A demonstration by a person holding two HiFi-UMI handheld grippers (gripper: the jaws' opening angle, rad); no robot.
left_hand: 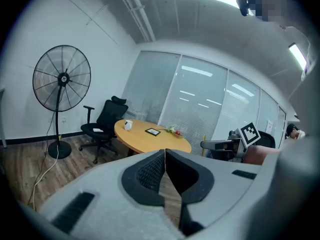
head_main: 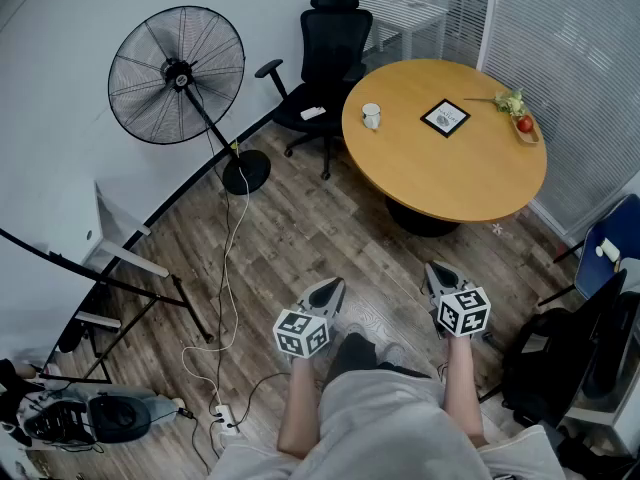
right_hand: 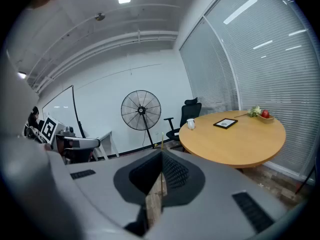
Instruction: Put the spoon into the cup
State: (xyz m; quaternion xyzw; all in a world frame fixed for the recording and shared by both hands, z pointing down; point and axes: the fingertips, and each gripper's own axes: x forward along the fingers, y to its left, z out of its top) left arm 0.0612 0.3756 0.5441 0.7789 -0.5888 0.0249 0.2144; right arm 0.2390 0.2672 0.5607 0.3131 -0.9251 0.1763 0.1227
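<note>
Cup, white, stands on the round wooden counter, near the counter's edge on the side of the black office chair, as seen from my head. A dark-framed card lies toward the counter's middle. A dish of greens sits at the counter's far rim with a thin pale stick beside it, too small for me to tell whether it is the spoon. My left tool and right tool hang over the wood floor, well apart from the counter, both pointing toward it. In the left gripper view, my left tool is clenched tip to tip with nothing between the jaws, and the cup shows on the counter far ahead. In the right gripper view, my right tool is likewise pressed together and empty, with the cup at the left end of the counter, well off.
</note>
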